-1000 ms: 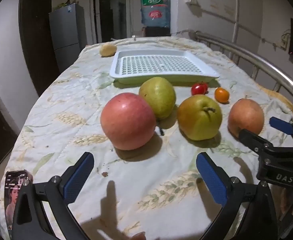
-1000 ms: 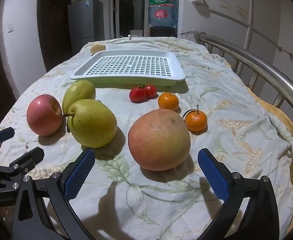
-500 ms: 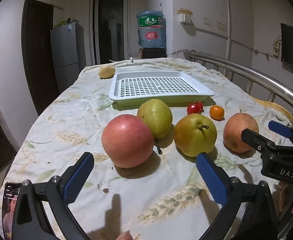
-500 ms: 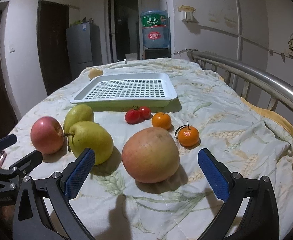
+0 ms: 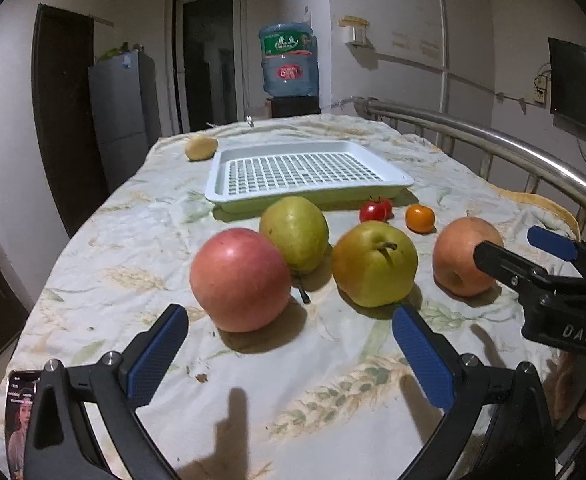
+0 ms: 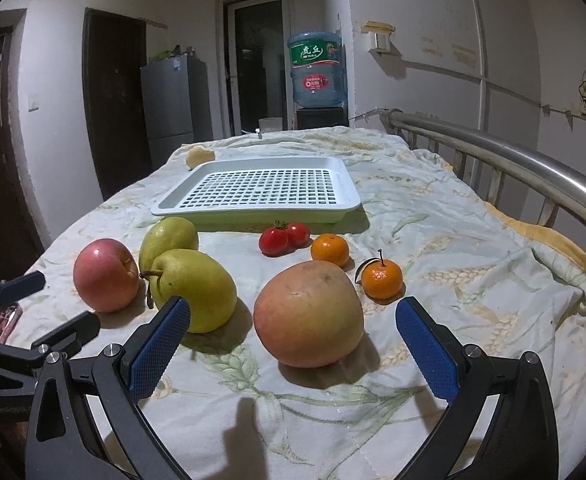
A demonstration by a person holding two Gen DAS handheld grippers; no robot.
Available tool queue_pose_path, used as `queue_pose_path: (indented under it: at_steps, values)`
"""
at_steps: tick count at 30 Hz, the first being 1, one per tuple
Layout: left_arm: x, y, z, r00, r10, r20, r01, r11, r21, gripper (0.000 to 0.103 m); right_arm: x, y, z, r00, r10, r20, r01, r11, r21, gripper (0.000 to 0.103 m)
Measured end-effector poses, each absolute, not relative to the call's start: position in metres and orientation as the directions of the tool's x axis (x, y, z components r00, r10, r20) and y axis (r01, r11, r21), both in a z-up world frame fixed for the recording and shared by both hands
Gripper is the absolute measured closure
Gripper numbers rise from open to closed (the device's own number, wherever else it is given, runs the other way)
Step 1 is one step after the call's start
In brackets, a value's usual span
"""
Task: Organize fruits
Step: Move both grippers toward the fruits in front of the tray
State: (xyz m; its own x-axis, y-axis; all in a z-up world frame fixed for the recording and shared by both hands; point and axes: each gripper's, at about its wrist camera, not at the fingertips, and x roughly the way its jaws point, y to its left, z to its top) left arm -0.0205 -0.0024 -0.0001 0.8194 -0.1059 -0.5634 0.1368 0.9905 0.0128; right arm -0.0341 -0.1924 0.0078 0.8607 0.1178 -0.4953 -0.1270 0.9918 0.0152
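Observation:
A white slotted tray [image 5: 393, 180] [image 6: 345, 192] lies at the back of the cloth-covered table. In front of it sit a red apple [image 5: 240, 279] [image 6: 105, 274], two green pears [image 5: 294, 232] [image 5: 374, 264] [image 6: 192, 290], a paler apple [image 5: 459, 258] [image 6: 308, 314], cherry tomatoes [image 5: 375, 211] [image 6: 283, 238] and two mandarins [image 6: 330, 249] [image 6: 382, 274]. My left gripper [image 5: 289, 354] is open and empty, just short of the red apple. My right gripper [image 6: 293, 356] is open and empty, just short of the paler apple.
A yellowish fruit [image 5: 200, 147] lies behind the tray's left corner. A metal rail [image 5: 513, 148] runs along the table's right side. A phone [image 5: 19, 420] lies at the near left edge. A water dispenser [image 5: 289, 66] and fridge [image 5: 125, 116] stand behind the table.
Both grippers have tilted up and drawn back slightly, so more of the room shows. Both stay open and no fruit has moved.

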Motion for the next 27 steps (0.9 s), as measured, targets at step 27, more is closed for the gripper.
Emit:
queue_pose_path:
  at_steps: [27]
  values:
    - [-0.012,-0.005,0.001,0.768,-0.161,-0.620,0.165,0.985,-0.051,0.000,-0.032,-0.189,0.012,0.828,0.148,-0.541,-0.177,0.984,-0.001,0.000]
